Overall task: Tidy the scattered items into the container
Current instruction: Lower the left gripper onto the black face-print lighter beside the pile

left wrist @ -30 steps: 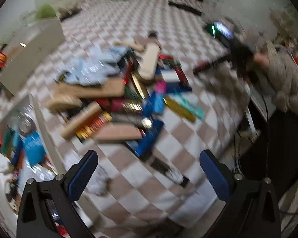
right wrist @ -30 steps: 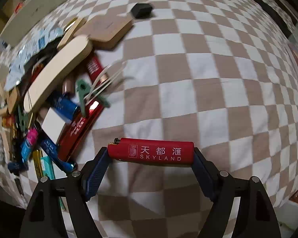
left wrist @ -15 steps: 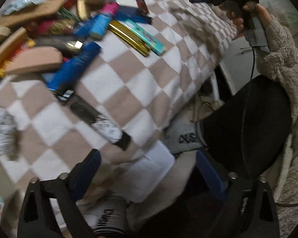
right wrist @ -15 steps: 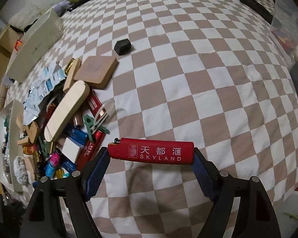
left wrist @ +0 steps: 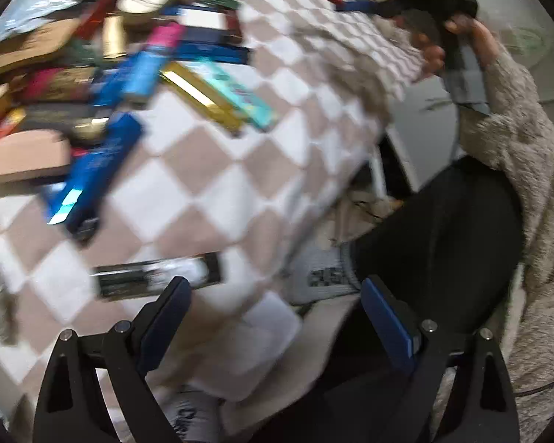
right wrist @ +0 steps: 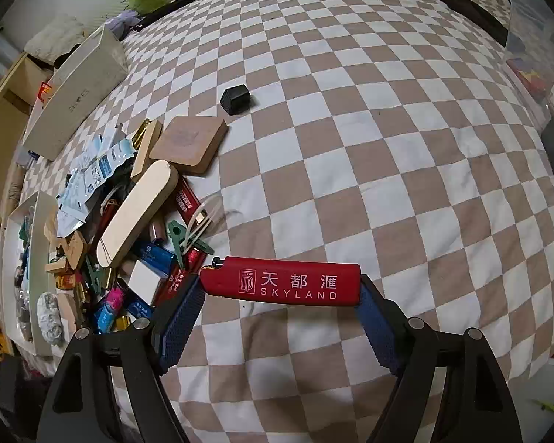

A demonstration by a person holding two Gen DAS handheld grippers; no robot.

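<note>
Lighter (right wrist: 280,281) sits crosswise, clamped end to end in the right gripper (right wrist: 280,304); the white tray (right wrist: 40,269) lies far left of it. Left gripper (left wrist: 275,317) gapes wide, empty.

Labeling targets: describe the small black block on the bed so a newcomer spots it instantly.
In the right wrist view, start at the checkered blanket, then find the pile of clutter at left. Just beyond the pile's far edge, past the square wooden coaster, sits the small black block: alone on bare checks, touching nothing, the only matte black cube-like piece.
</note>
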